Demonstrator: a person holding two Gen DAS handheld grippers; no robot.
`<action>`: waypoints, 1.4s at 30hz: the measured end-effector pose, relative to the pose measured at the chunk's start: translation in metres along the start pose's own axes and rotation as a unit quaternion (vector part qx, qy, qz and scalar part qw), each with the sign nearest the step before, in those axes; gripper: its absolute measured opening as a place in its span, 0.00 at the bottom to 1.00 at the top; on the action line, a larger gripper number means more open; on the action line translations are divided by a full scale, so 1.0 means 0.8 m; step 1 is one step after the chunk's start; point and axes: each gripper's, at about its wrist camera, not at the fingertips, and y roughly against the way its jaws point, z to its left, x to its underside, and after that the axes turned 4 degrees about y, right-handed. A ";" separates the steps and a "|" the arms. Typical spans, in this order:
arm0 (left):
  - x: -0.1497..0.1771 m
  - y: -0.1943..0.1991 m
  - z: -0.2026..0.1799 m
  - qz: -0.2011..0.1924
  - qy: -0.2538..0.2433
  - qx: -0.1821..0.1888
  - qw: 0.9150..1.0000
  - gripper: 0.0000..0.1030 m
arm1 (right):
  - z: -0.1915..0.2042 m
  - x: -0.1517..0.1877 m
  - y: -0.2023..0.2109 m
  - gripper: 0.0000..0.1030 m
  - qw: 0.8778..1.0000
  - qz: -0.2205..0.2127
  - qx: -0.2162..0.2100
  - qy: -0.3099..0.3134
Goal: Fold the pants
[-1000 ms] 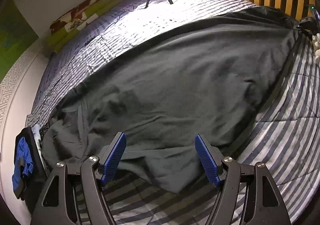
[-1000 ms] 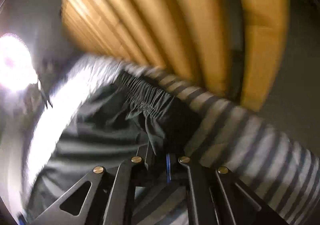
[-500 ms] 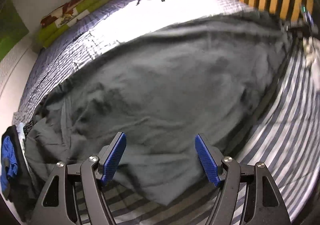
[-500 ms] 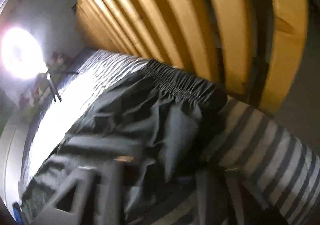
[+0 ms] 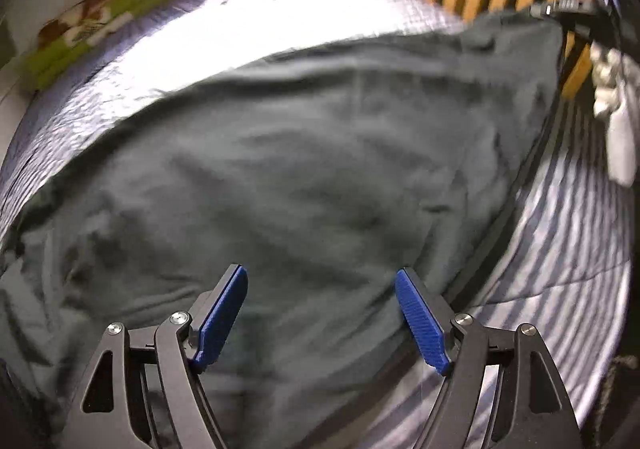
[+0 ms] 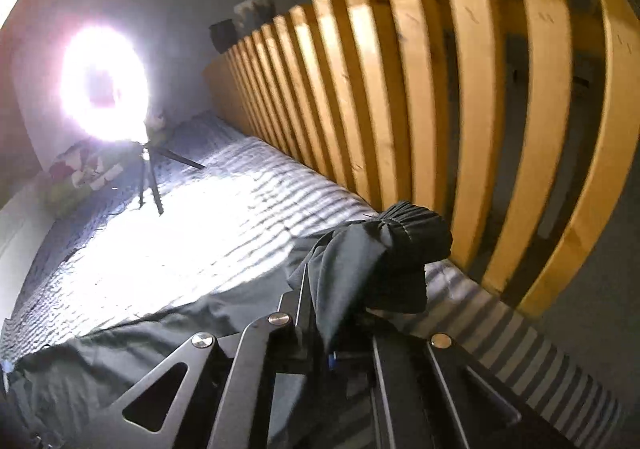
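Observation:
Dark grey pants (image 5: 300,169) lie spread across the striped bedspread (image 5: 560,249). My left gripper (image 5: 320,273) hovers just above their near end with its jaws opening; cloth lies below the blue pads (image 5: 224,313), and nothing is pinched. In the right wrist view my right gripper (image 6: 340,317) is shut on the elastic waistband (image 6: 412,233), which hangs bunched and lifted off the bed. Its fingertips are hidden by the cloth. The rest of the pants (image 6: 120,361) trail down to the left. The raised waistband corner (image 5: 532,29) also shows at the far right of the left wrist view.
A slatted wooden headboard (image 6: 460,89) runs along the far side of the bed, with plant pots (image 6: 252,9) on top. A bright ring lamp (image 6: 104,85) on a tripod (image 6: 150,185) stands on the bed. Green patterned pillows (image 5: 100,29) lie at the far left.
My right gripper has risen with the waistband, which has come up off the bed and bunched. My left gripper has moved forward and tipped down over the pants' near end.

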 end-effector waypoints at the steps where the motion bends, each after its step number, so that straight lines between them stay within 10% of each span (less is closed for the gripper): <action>1: 0.002 0.012 0.007 -0.007 0.004 -0.002 1.000 0.77 | 0.007 -0.003 0.006 0.03 1.000 -0.003 -0.001 0.006; 10: 0.059 0.121 0.183 -0.061 0.129 -0.108 0.984 0.78 | 0.148 -0.004 0.055 0.03 0.993 -0.036 -0.050 0.104; 17: 0.134 0.070 0.292 0.042 0.220 -0.099 0.970 0.75 | 0.296 0.026 0.093 0.03 0.973 -0.050 -0.121 0.190; 28: 0.182 0.214 0.367 -0.103 0.305 -0.114 0.940 0.76 | 0.555 0.146 0.167 0.03 0.913 -0.062 -0.244 0.320; 33: 0.211 0.234 0.394 -0.108 0.330 -0.128 0.929 0.76 | 0.672 0.277 0.180 0.03 0.860 -0.059 -0.257 0.436; 39: 0.232 0.243 0.419 -0.114 0.345 -0.133 0.922 0.76 | 0.725 0.366 0.172 0.03 0.827 -0.057 -0.229 0.510; 42: 0.235 0.242 0.427 -0.116 0.350 -0.131 0.920 0.76 | 0.733 0.382 0.164 0.08 0.801 0.010 -0.281 0.528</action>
